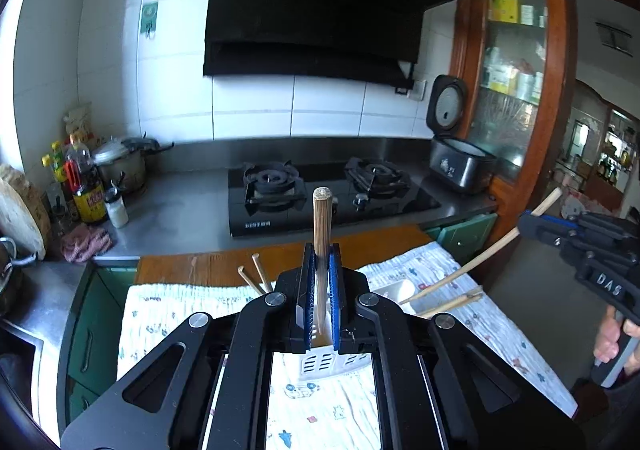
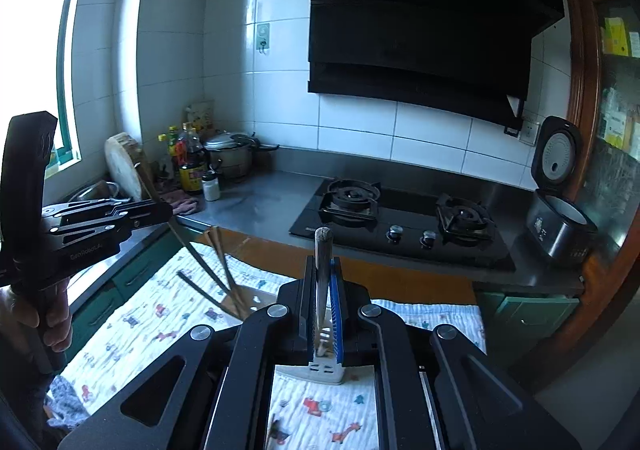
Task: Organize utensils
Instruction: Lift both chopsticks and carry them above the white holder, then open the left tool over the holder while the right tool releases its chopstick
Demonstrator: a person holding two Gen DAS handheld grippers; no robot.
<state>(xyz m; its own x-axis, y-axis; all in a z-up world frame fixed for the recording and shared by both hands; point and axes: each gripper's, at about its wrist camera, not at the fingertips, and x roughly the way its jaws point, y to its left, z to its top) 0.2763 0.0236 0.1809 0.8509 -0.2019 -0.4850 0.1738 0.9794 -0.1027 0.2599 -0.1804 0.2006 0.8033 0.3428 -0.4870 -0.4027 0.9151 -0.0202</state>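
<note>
**Both grippers up, a chopstick clamped in each**

Left gripper [image 1: 322, 270] is pinched tight on a wooden chopstick [image 1: 321, 226], long axis running upright between the jaws, blunt end up. Right gripper [image 2: 322, 274] has its own chopstick [image 2: 322, 250] clamped the same way. Below both sits the white slotted holder [image 2: 326, 368] on the patterned cloth [image 2: 132, 330], other chopsticks [image 2: 224, 270] already leaning inside. Each tip points down at it; neither hand looks nearer

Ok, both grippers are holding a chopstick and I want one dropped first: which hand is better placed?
Left, marginally. The left gripper holds the left chopstick nearly upright, tip over the white holder. The right chopstick, in the right gripper, slants in from the side.
</note>
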